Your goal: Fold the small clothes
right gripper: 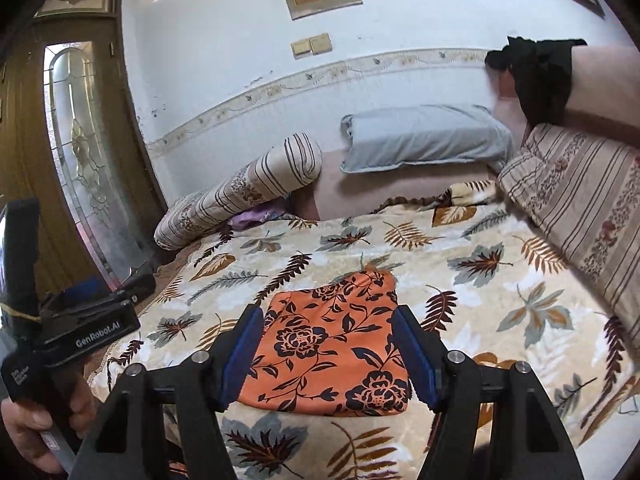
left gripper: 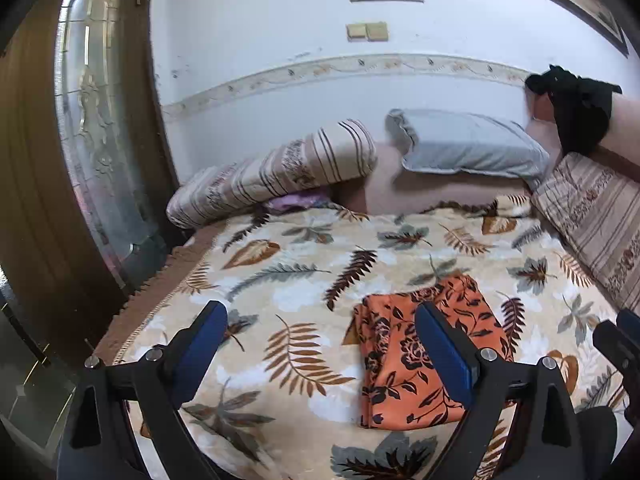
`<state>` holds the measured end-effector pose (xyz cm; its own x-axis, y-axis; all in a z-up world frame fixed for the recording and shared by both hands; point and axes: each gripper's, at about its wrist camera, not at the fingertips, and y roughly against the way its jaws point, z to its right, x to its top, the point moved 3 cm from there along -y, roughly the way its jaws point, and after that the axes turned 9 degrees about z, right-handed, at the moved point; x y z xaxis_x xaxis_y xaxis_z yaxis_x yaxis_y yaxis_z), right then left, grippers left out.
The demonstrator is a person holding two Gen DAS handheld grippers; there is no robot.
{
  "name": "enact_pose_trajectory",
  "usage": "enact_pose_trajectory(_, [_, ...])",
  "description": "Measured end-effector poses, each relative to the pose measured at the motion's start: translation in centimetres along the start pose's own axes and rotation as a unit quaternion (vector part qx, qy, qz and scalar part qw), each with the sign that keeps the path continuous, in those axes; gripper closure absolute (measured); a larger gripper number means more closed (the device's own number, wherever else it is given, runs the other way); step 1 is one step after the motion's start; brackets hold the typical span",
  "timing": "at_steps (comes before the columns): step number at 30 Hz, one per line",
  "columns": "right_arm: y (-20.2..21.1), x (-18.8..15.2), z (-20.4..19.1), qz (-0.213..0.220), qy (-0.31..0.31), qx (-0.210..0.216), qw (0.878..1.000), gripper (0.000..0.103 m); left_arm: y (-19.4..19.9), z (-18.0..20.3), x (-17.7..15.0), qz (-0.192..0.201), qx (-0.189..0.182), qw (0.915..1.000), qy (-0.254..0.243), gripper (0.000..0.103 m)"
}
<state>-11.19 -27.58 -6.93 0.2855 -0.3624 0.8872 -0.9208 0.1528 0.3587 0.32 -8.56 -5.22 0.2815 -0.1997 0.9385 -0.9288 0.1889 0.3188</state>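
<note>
An orange cloth with a dark flower print (left gripper: pixel 392 360) lies folded into a flat rectangle on the leaf-patterned blanket (left gripper: pixel 304 264). My left gripper (left gripper: pixel 320 312) hovers above the bed just left of the cloth, jaws wide open, with nothing between the blue pads (left gripper: pixel 204 344). The right gripper (right gripper: pixel 327 314) hangs over the same cloth (right gripper: pixel 328 360), open, its pads clear of the fabric. In the right wrist view the left gripper's body (right gripper: pixel 88 328) shows at the left edge, held by a hand (right gripper: pixel 28 432).
A striped bolster (left gripper: pixel 280 172) and a grey pillow (left gripper: pixel 468 144) lie at the head of the bed, with a striped cushion (right gripper: pixel 580 208) on the right. A black garment (left gripper: pixel 576 108) hangs over a tan cushion. A purple cloth (right gripper: pixel 252 216) peeks from under the bolster. A wooden door (left gripper: pixel 80 128) stands at the left.
</note>
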Motion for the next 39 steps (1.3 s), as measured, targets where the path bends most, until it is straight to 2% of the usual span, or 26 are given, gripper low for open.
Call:
enact_pose_trajectory(4, [0.1, -0.6, -0.7, -0.010, 0.002, 0.011, 1.000, 0.032, 1.4, -0.6, 0.4, 0.025, 0.017, 0.9995, -0.009, 0.003])
enact_pose_trajectory(7, [-0.4, -1.5, -1.3, -0.025, 0.005, 0.014, 1.000, 0.032, 1.9, -0.6, 0.4, 0.035, 0.024, 0.9989, -0.020, 0.002])
enact_pose_trajectory(10, [-0.7, -2.1, -1.7, -0.033, 0.010, 0.011, 0.999, 0.032, 1.9, -0.9, 0.2, 0.025, 0.016, 0.9994, -0.015, 0.002])
enact_pose_trajectory(19, [-0.3, -0.9, -1.3, -0.012, 0.006, -0.011, 1.000, 0.032, 0.9, -1.1, -0.1, 0.011, 0.006, 0.9999, -0.009, 0.002])
enact_pose_trajectory(26, [-1.6, -1.4, -1.6, -0.028, 0.010, -0.012, 0.999, 0.032, -0.5, -1.3, -0.8, -0.009, 0.001, 0.9999, -0.006, 0.002])
enact_pose_trajectory(39, [-1.5, -1.2, -2.6, -0.024, 0.015, -0.018, 0.999, 0.032, -0.7, -2.2, -0.9, -0.008, 0.000, 0.9999, 0.006, 0.002])
